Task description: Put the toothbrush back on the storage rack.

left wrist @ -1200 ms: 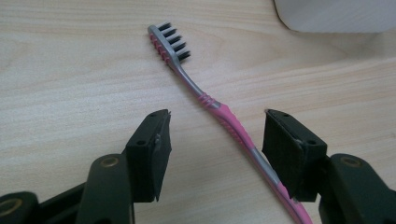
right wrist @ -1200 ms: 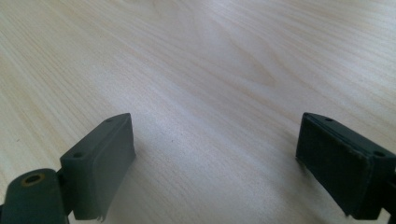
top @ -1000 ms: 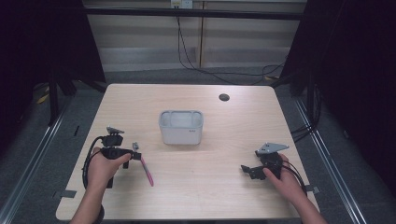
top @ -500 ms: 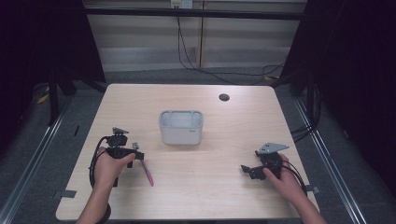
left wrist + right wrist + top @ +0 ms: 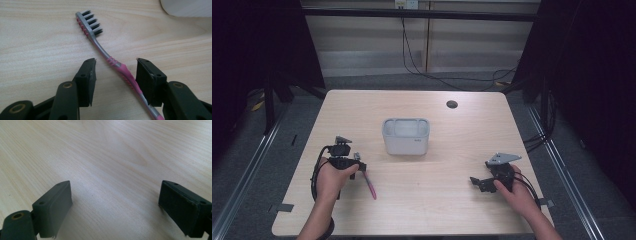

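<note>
Here the left gripper [image 5: 115, 71], its jaws just closing, straddles the pink toothbrush [image 5: 125, 75] near the desk's [image 5: 462, 205] left edge without pinching yet; the right gripper [image 5: 116, 210] rests spread wide, so the next move is squeezing the handle before lifting.

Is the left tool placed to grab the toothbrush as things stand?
Probably yes: the left tool straddles the toothbrush handle, its jaws have just been closing, one nearly touches, and nothing blocks it.

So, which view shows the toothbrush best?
The left gripper view: the toothbrush lies on the table between the left gripper jaws, which have just been closing, bristles and pink grip sharp. In the high view it is a thin pink line beside that gripper. The right gripper view looks at bare wood.
</note>
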Motion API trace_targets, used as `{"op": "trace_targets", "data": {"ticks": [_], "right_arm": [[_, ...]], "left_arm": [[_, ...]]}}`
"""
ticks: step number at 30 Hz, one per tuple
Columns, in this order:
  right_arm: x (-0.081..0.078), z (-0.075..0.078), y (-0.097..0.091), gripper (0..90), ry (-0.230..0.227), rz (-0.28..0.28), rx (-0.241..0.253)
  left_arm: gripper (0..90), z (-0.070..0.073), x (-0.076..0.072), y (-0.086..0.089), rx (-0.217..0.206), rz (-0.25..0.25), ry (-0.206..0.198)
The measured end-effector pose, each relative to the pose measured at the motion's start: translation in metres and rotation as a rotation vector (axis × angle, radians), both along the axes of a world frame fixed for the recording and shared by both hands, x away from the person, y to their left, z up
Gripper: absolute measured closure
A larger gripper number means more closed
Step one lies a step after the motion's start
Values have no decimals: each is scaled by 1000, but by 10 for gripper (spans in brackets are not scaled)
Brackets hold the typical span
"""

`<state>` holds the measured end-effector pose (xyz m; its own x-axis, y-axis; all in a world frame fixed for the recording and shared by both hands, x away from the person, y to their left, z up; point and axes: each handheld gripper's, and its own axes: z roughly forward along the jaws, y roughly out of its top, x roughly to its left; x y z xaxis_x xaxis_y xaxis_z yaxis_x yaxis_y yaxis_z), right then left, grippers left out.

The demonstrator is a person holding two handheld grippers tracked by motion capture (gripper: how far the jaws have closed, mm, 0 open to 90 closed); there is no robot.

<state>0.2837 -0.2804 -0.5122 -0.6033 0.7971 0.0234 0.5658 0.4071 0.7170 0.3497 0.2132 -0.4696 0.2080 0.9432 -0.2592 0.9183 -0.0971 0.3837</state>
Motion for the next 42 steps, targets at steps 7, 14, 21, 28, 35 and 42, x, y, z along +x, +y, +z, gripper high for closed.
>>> {"op": "trace_targets", "data": {"ticks": [7,14,21,28,35,42], "right_arm": [[0,0,0,109,2,-1,0],[0,0,0,109,-1,0,0],[0,0,0,109,0,0,0],[0,0,0,109,-1,0,0],[0,0,0,109,1,-1,0],[0,0,0,109,0,-1,0]], "left_arm": [[520,-1,1,0,7,9,12],[522,-2,2,-3,16,17,2],[582,-3,2,-4,41,25,11],[676,-2,2,-4,68,32,31],[721,-2,1,-3,80,53,46],[787,-1,2,-1,81,63,62]]}}
